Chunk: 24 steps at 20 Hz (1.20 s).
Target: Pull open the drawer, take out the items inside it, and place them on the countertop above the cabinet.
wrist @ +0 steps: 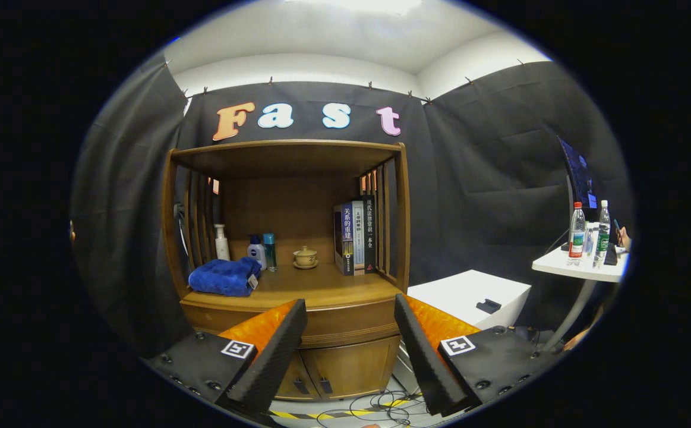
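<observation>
Gripper view, claw [350, 309] spread wide, empty, facing closed drawer [345, 324], blue towel [224, 276] on countertop [321, 288]

Open air between spread gripper [350, 309] fingers and closed drawer [345, 324]; countertop [321, 285] centre bare.

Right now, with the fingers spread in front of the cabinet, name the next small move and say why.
Probably ease the open gripper forward to the closed drawer under the countertop: the drawer front sits between the fingers, beyond their tips, with nothing gripped yet.
</observation>
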Each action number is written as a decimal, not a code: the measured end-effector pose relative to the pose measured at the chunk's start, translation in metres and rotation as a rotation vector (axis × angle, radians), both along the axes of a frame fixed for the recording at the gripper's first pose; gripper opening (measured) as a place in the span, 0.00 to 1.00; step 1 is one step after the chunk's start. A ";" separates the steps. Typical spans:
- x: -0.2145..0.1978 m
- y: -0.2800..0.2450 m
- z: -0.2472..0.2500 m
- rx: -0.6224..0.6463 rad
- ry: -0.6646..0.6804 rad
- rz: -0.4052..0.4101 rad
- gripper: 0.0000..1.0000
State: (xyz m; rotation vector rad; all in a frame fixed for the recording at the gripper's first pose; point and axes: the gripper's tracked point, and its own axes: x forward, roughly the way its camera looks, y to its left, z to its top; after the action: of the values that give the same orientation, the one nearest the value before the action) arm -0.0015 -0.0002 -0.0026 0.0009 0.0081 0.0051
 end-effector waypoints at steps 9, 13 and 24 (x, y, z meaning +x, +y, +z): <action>-0.001 -0.003 0.001 -0.006 -0.011 -0.006 0.98; 0.003 -0.002 0.003 -0.006 -0.023 -0.005 0.98; 0.051 0.020 -0.013 0.036 -0.062 0.028 0.98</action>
State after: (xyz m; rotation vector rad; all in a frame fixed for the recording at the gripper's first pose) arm 0.0500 0.0203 -0.0157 0.0368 -0.0539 0.0334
